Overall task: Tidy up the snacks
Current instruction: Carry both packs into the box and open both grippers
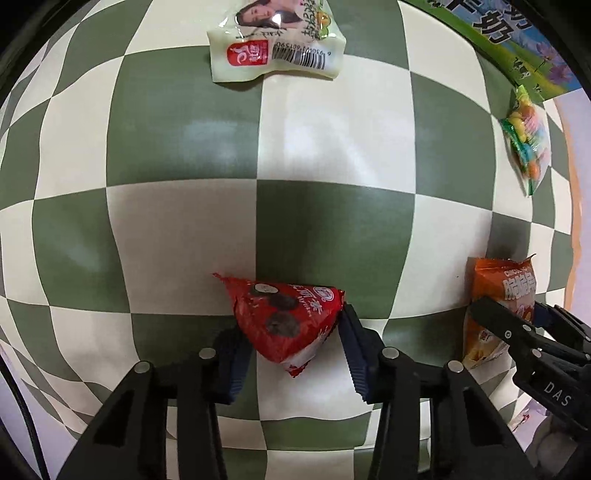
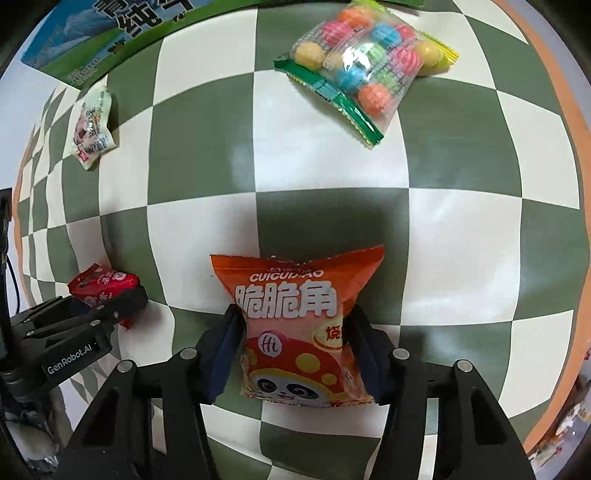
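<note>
We have the red packet [image 1: 286, 321] between the pads of our left claw [image 1: 291, 347], and the orange snack bag [image 2: 299, 328] between those of our right claw [image 2: 295, 354]. Both claws look closed against the wrappers, the orange bag pinched at its sides; whether either packet has left the table [image 1: 184, 229] we cannot tell. The two packets sit side by side near us on the green-and-white checked table cover.

Farther out lie a pale packet with a barcode [image 1: 275, 44] and a clear bag of coloured candy balls [image 2: 369, 70], well apart from each other. Beyond them, at the far edge, is a printed blue-and-green carton [image 2: 110, 33].

We judge this to be the pick-up step, two snacks gripped at once. The next move calls for lifting both without crushing the puffed bags and carrying them to wherever the snacks are gathered; that place is not shown clearly.
</note>
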Demonstrator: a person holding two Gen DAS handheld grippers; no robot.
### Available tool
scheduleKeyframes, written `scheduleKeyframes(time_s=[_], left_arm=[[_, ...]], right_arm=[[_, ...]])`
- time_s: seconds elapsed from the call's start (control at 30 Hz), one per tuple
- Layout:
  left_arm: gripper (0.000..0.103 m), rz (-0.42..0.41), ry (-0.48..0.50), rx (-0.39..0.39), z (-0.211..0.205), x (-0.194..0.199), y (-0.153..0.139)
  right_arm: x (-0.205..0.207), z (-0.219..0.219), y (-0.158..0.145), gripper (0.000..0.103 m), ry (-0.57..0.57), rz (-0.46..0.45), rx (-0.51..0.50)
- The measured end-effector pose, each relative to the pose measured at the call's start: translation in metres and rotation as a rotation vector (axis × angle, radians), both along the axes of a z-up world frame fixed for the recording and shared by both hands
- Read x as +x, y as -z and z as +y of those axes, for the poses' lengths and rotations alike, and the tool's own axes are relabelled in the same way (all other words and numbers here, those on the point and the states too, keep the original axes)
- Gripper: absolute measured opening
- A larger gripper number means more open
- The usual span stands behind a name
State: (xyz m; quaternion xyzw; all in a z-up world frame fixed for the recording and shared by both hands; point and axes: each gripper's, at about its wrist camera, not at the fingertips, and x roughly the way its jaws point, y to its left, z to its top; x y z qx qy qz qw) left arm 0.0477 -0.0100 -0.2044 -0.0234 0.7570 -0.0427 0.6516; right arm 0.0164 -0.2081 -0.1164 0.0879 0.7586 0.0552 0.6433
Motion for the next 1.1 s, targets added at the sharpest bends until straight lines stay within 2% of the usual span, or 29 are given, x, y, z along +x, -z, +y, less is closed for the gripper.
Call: scheduleKeyframes(time_s=[0.17, 0.33, 0.57, 0.77, 0.83, 1.0, 1.1], left_arm=[[0.041, -0.008, -0.010, -0.033, -0.004, -0.004, -0.013], [0.041, -0.042, -0.007, -0.079, -0.012, -0.002, -0.041], [0.041, -0.143, 0.007, -0.180, -0.031, 0.024, -0.105], [0.041, -0.258, 0.043, -0.242, -0.009, 0.099, -0.175], [0.041, -0.295, 0.057, -0.243, -0.010, 0.126, -0.189], [0.042, -0.343, 0.098, -0.201, -0.029, 0.204, -0.211], [0.042, -0.321, 0.101, -0.172, -0.039, 0.254, -0.199]], right_arm=[[0.003, 0.000, -0.009, 0.055, 0.015, -0.012, 0.032], [0.011, -0.001, -0.032, 0.054, 0.037, -0.050, 0.077], [0.039, -0.015, -0.097, 0.054, 0.072, -0.155, 0.159], [0.095, -0.043, -0.166, 0.054, 0.108, -0.278, 0.226], [0.121, -0.050, -0.188, 0.054, 0.100, -0.329, 0.218], [0.193, -0.060, -0.208, 0.054, 0.070, -0.407, 0.149], [0.242, -0.068, -0.198, 0.054, 0.072, -0.398, 0.113]])
